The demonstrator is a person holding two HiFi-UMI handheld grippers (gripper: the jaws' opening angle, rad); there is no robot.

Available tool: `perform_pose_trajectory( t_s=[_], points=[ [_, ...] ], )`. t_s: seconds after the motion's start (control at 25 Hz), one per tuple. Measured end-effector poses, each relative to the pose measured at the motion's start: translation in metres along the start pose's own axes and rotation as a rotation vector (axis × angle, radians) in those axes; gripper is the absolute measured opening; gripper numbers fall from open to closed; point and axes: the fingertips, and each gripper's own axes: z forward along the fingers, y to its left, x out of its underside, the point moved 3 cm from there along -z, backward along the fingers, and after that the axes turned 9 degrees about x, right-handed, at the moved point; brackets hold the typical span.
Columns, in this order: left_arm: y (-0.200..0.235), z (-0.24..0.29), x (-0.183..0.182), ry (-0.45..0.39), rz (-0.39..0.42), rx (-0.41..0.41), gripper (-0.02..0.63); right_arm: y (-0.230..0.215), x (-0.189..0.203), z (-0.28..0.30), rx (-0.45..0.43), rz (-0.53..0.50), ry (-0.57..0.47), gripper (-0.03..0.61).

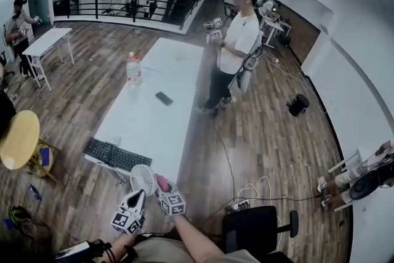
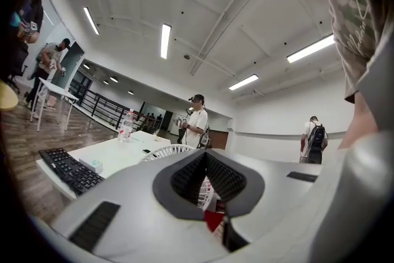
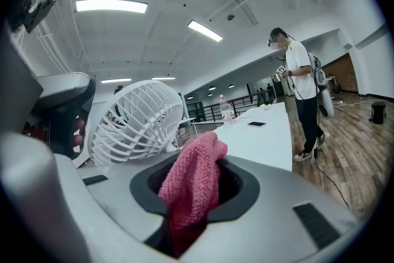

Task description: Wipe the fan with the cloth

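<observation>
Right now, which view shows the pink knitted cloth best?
The right gripper view: the pink knitted cloth sits large in its jaws. The head view shows a pink patch beside the white fan; the left gripper view, maybe a red sliver.

Left hand-held gripper, jaws closed on the white fan, whose ribbed grille shows in the gap between them and above the left jaw. Behind it, a white table carries a black keyboard at its near edge and a bottle toward its far edge. A person stands beyond the table.
</observation>
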Motion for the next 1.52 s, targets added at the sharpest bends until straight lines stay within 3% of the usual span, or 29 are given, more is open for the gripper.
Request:
perform_pose_trajectory(
  t_s=[1.52],
  points=[
    [-0.003,-0.011,0.012,0.022,-0.023,-0.007,-0.011,-0.016,0.028,-0.012,0.080,0.039,0.048,0.101]
  ],
)
